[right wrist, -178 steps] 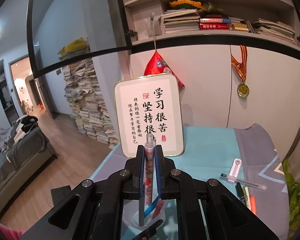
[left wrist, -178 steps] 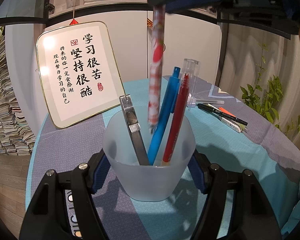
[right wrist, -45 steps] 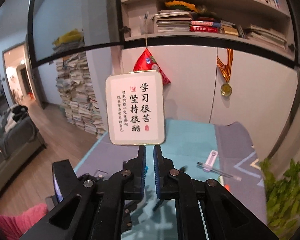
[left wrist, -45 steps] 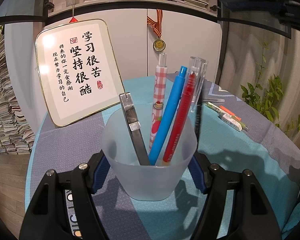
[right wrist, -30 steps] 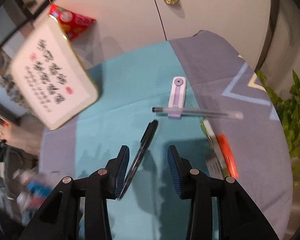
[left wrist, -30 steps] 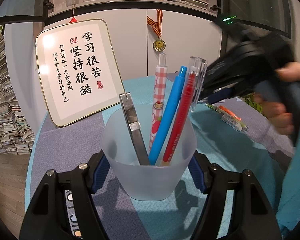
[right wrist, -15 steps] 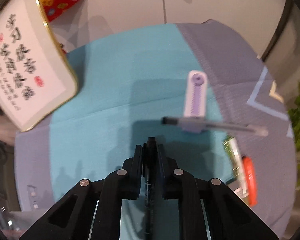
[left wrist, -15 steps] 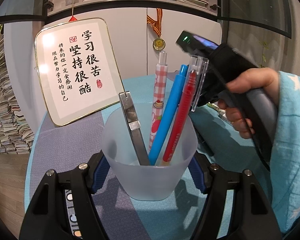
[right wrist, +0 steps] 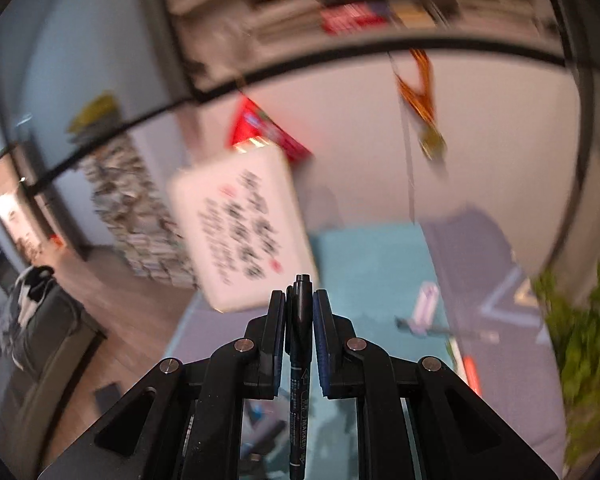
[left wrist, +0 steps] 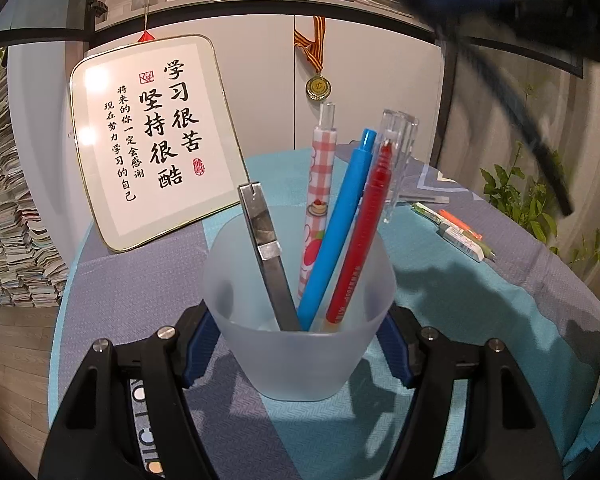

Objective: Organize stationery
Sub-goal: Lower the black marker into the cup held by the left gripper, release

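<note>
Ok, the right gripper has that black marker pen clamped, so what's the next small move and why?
Probably carry the black marker pen over the frosted plastic cup and lower it in. The right gripper is shut on the marker, up off the table, while the left gripper clamps the cup steady. The cup already holds the blue pen and red pen, with room beside them.

Warm indoor light, glare on framed sign (left wrist: 152, 140), heavy motion blur in right view, fisheye-dark corners
</note>
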A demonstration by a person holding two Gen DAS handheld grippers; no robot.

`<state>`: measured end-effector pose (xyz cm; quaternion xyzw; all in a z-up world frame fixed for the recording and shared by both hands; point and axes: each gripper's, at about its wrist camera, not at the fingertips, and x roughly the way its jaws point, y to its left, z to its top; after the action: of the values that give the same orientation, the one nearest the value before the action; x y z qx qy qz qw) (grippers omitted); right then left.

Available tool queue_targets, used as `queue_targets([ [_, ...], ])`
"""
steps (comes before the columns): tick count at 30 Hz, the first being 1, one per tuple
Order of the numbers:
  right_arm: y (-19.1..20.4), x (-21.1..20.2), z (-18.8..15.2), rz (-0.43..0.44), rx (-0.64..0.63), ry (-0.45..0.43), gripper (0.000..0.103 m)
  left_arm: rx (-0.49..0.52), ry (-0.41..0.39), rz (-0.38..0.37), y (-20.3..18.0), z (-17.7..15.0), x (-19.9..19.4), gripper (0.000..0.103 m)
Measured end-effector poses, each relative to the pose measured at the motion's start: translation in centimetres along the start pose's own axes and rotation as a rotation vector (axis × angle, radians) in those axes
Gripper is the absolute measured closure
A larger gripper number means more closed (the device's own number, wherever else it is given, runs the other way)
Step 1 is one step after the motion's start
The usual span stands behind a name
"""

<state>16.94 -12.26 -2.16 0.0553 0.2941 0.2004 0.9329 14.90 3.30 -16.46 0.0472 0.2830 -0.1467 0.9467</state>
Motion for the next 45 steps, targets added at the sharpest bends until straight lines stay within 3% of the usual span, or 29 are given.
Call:
queue_targets([
  [3, 3.2, 0.1, 0.3, 0.051, -0.083, -0.078, 0.088, 0.002, -0.004, 0.000, -0.1, -0.1, -0.1, 0.034],
  [6, 4.9, 2.0, 0.3, 0.067, -0.118, -0.098, 0.088, -0.004, -0.001, -0.006, 0.1, -0.1, 0.0, 0.034],
  [9, 4.6, 4.2, 0.2, 0.135, -0.069, -0.098, 0.088, -0.007, 0.001, -0.009, 0.2, 0.0, 0.0, 0.034],
  [15, 3.8, 5.6, -1.5, 0.149, -0.046, -0.079, 0.088, -0.007, 0.004, -0.009, 0.2, 0.0, 0.1, 0.034],
  [25, 2.7, 2.9, -2.2, 0.128, -0.043, -0.133, 0.088, -0.012, 0.011, -0.009, 0.2, 0.1, 0.3, 0.034],
  [39, 3.9, 3.4, -2.3, 0.089, -0.078, -0.203, 0.088, -0.018, 0.013, -0.016, 0.1, 0.0, 0.3, 0.034],
  [45, 3.6, 4.3, -3.3, 0.097, -0.105, -0.143, 0.088, -0.020, 0.016, -0.016, 0.1, 0.0, 0.4, 0.034],
])
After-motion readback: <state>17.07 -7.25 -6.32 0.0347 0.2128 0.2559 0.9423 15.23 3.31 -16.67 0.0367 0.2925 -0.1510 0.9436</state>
